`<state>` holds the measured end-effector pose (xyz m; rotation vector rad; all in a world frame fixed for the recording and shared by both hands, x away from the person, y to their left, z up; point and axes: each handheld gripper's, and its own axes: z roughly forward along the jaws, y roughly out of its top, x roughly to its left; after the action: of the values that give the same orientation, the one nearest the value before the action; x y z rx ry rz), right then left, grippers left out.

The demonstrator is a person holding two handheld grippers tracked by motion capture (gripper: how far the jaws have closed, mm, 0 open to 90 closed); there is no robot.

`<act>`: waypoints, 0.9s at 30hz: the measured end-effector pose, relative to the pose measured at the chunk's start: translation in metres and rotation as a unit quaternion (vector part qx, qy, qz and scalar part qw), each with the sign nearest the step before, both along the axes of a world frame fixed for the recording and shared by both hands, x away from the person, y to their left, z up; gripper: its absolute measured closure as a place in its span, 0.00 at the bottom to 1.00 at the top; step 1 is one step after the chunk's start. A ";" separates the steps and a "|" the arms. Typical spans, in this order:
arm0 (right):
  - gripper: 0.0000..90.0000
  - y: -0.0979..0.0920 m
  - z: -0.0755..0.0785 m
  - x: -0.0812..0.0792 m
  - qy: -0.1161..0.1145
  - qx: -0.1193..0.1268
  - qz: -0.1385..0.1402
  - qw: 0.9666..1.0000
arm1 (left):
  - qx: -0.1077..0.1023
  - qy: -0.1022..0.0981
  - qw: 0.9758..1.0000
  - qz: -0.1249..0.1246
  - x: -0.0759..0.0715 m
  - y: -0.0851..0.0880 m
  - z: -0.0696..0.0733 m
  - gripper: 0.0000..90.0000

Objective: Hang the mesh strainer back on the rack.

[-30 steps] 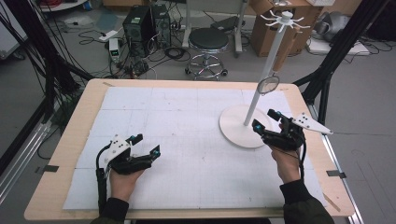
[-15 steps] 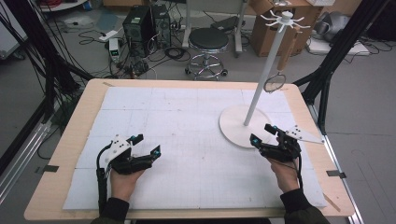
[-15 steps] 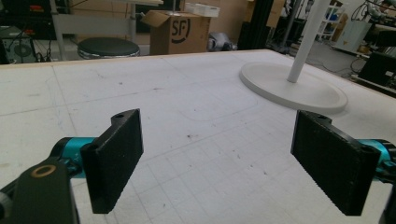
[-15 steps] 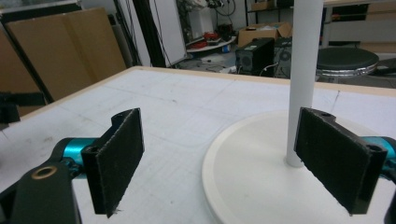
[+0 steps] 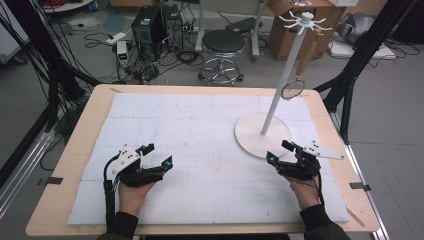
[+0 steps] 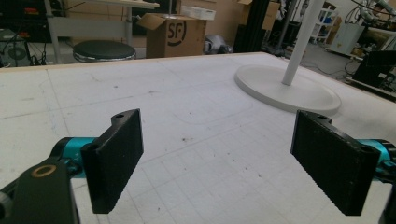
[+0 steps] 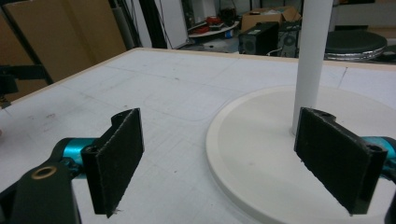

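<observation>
Right gripper [image 5: 280, 151] empty, jaws wide, just short of the white stand's base [image 5: 260, 136]. Left gripper [image 5: 156, 154] empty, wide, well left of it. Probably an approach step; next, close on the pole. High view shows a strainer-like utensil [image 5: 293, 90], blurry, hanging from the stand.

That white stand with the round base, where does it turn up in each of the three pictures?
High view: the stand rises right of centre, its base just ahead of the right gripper.
Left gripper view: upper right, base and the pole's foot, far beyond the jaws.
Right gripper view: right half, close, the base running under the right jaw.
Shared landmark: the white gridded mat.
</observation>
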<state>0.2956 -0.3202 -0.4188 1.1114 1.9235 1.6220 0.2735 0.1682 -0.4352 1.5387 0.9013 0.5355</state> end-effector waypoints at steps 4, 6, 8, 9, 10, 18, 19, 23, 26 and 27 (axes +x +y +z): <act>0.17 0.005 -0.003 0.001 0.010 -0.013 0.001 1.000 | 0.003 0.001 1.000 -0.003 0.000 -0.001 0.000 0.19; 0.17 0.008 -0.004 0.000 0.008 -0.024 0.004 1.000 | 0.002 0.001 1.000 -0.003 0.000 -0.001 0.000 0.19; 0.17 0.010 -0.003 -0.001 0.003 -0.028 0.005 1.000 | 0.002 0.002 1.000 -0.003 0.000 -0.001 0.000 0.19; 0.17 0.010 -0.003 -0.001 0.003 -0.027 0.006 1.000 | 0.003 0.003 1.000 -0.002 0.000 -0.001 0.000 0.19; 0.17 0.010 -0.004 -0.001 0.003 -0.027 0.006 1.000 | 0.003 0.002 1.000 -0.001 0.000 -0.001 0.000 0.19; 0.17 0.010 -0.003 -0.001 0.003 -0.020 0.005 1.000 | 0.004 0.003 1.000 -0.004 0.001 -0.003 -0.001 0.19; 0.17 0.010 -0.003 -0.001 0.003 -0.020 0.005 1.000 | 0.004 0.004 1.000 -0.004 0.001 -0.003 -0.001 0.19; 0.17 0.010 -0.003 -0.001 0.000 -0.020 0.004 1.000 | 0.005 0.007 1.000 -0.006 0.002 -0.002 -0.001 0.19; 0.17 0.009 -0.003 -0.002 -0.002 -0.021 0.002 1.000 | 0.004 0.008 1.000 -0.007 0.002 -0.003 -0.002 0.19; 0.17 0.009 -0.003 -0.001 -0.003 -0.021 0.001 1.000 | 0.004 0.008 1.000 -0.007 0.002 -0.003 -0.002 0.19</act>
<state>0.2943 -0.3111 -0.4214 1.0877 1.9464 1.5780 0.2752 0.1655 -0.4367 1.5576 0.9023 0.5181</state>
